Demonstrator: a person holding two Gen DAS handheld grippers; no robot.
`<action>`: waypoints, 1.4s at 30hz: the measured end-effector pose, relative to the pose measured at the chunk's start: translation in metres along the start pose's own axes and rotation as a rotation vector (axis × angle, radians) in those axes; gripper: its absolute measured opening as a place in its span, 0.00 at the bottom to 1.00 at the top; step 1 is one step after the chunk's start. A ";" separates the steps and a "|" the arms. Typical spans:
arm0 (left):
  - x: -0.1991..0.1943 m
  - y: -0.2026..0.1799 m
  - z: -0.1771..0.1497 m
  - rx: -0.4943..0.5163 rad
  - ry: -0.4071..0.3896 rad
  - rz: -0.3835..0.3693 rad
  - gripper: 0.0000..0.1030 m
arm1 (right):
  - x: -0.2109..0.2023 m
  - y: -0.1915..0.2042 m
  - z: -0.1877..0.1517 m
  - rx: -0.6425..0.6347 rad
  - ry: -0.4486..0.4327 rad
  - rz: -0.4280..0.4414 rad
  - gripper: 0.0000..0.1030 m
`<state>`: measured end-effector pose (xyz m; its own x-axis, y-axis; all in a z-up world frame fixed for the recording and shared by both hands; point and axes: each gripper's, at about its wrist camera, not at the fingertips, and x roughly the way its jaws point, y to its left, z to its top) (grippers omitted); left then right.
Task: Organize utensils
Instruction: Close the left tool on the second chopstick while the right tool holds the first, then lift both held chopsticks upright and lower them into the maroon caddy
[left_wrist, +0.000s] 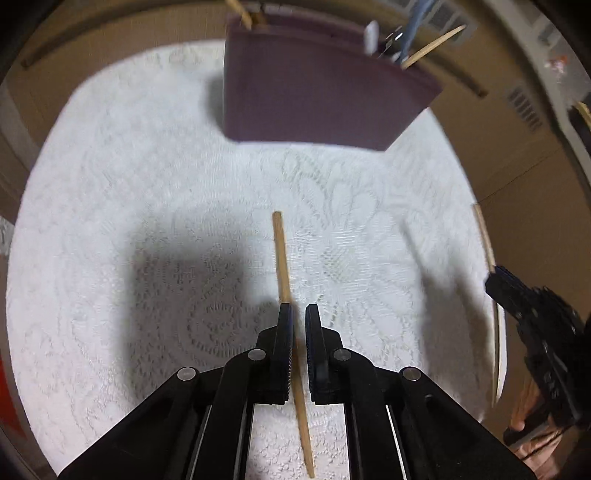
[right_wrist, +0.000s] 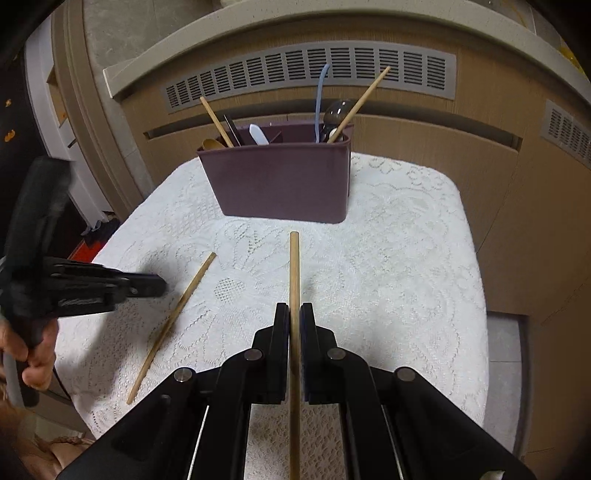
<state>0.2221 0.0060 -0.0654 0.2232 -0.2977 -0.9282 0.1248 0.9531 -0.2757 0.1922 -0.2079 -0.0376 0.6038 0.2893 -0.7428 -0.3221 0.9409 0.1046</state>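
Note:
A purple utensil holder (right_wrist: 282, 177) stands at the far side of a white lace-covered table (right_wrist: 406, 258); it holds chopsticks, a blue-handled utensil and spoons. It also shows in the left wrist view (left_wrist: 317, 99). My right gripper (right_wrist: 294, 308) is shut on a wooden chopstick (right_wrist: 294, 266) that points toward the holder. A second chopstick (left_wrist: 284, 266) lies on the cloth; it also shows in the right wrist view (right_wrist: 173, 321). My left gripper (left_wrist: 299, 310) is slightly open just above it, one finger on each side, not clamping it.
A beige cabinet wall with vent grilles (right_wrist: 310, 70) stands behind the table. The right gripper with its chopstick (left_wrist: 484, 236) appears at the right edge of the left wrist view. The left gripper (right_wrist: 144, 286) and hand appear at the left of the right wrist view.

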 end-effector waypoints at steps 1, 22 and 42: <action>0.009 0.000 0.009 0.003 0.031 0.020 0.11 | 0.003 0.000 -0.001 0.000 0.006 -0.004 0.05; 0.018 -0.046 -0.008 0.239 -0.063 0.065 0.05 | 0.074 -0.018 -0.004 -0.009 0.178 -0.055 0.11; -0.201 -0.048 -0.004 0.230 -0.737 -0.222 0.05 | -0.100 0.015 0.061 0.031 -0.289 -0.002 0.06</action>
<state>0.1671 0.0207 0.1336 0.7409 -0.5146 -0.4316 0.4194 0.8564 -0.3010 0.1715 -0.2122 0.0784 0.7886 0.3214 -0.5242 -0.3007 0.9452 0.1271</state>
